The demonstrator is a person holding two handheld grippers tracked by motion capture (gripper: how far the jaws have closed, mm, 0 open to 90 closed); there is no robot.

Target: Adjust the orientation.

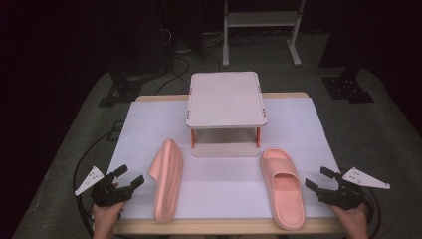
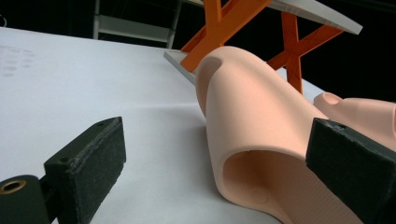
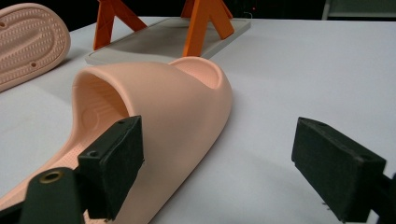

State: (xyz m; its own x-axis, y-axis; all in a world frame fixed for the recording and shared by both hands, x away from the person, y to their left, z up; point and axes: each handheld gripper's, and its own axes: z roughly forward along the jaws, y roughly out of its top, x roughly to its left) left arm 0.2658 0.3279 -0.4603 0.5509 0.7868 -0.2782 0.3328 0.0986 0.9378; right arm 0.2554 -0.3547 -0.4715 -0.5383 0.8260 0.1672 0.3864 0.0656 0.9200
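Two pink slippers lie on the white table [image 1: 298,119], one on each side, so that each gripper has its own slipper in front of it. The left slipper [image 1: 168,180] lies on its side, with the sole turned to the right and the strap to the left, toward the left gripper [image 1: 130,178]. In the left gripper view this strap [image 2: 252,121] rises just ahead of the jaws, which stand wide apart with nothing between them. I think this position makes the strap easy to take, but the slipper must be turned before it can stand flat.

The right slipper [image 1: 283,186] lies flat on its sole, with the toe toward the rack, near the front edge of the table. The right gripper [image 1: 315,180] waits just beside it, at its right. Its jaws are also wide open and hold nothing; in the right gripper view the slipper [image 3: 163,112] is beside the left jaw, not between the two.

Behind the slippers, in the middle of the table, stands one small rack [image 1: 226,97] with two levels, a pale top and orange legs. Both levels carry nothing, so it seems to be the place for the slippers.

In count: two slippers, one rack, two grippers, one table.
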